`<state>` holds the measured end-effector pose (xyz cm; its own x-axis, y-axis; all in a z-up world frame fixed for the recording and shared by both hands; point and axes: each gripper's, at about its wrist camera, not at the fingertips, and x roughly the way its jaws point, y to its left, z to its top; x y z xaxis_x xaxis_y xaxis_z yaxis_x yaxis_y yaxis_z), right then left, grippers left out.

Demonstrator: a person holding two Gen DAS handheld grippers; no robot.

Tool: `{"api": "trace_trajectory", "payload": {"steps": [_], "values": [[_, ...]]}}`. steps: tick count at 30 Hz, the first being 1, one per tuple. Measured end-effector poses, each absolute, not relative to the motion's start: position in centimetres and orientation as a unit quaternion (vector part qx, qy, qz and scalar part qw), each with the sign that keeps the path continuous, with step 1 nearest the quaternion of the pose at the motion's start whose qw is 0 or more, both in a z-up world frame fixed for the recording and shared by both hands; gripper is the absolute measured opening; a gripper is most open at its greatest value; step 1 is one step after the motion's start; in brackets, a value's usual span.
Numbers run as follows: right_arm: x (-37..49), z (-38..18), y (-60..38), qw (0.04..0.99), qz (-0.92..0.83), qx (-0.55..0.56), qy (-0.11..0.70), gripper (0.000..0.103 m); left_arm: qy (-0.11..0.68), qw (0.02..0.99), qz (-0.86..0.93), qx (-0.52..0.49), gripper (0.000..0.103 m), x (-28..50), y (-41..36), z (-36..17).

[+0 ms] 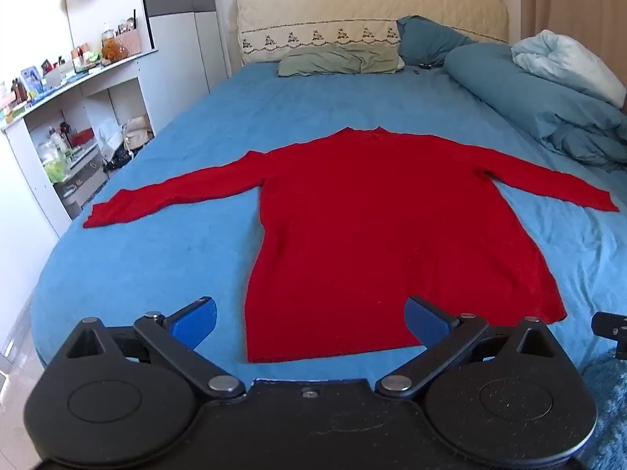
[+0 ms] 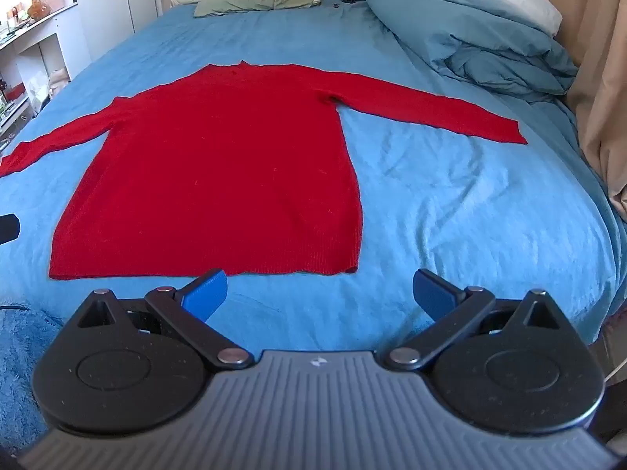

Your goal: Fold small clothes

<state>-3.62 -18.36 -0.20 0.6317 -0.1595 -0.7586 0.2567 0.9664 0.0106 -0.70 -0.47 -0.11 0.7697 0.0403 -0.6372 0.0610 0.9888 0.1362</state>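
A red long-sleeved sweater point(image 1: 376, 227) lies flat on the blue bed sheet point(image 1: 156, 266), neck away from me, both sleeves spread out to the sides. It also shows in the right wrist view point(image 2: 223, 172). My left gripper point(image 1: 309, 321) is open and empty, held above the sweater's near hem at its left part. My right gripper point(image 2: 319, 291) is open and empty, just in front of the hem's right corner point(image 2: 348, 268), over bare sheet. The blue pads point(image 1: 196, 323) touch nothing.
A rolled blue duvet point(image 1: 548, 105) with a pale blanket lies along the bed's right side. Pillows point(image 1: 341, 58) and a headboard with plush toys are at the far end. White shelves point(image 1: 74, 129) with clutter stand left of the bed. A beige curtain point(image 2: 603, 78) hangs at right.
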Motion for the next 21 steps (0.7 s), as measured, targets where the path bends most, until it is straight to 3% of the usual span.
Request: {"api": "trace_trajectory", "payload": {"steps": [3,21], "values": [[-3.6,-0.1,-18.5,0.902,-0.111,0.058,0.412,0.103,0.371,0.926,-0.016,0.067,0.103,0.6,-1.1,-0.2],[-3.9,-0.2,-18.3,0.903,-0.117,0.056,0.409,0.103,0.35,0.934,-0.014,0.066,0.103,-0.5,-0.8,0.0]]}}
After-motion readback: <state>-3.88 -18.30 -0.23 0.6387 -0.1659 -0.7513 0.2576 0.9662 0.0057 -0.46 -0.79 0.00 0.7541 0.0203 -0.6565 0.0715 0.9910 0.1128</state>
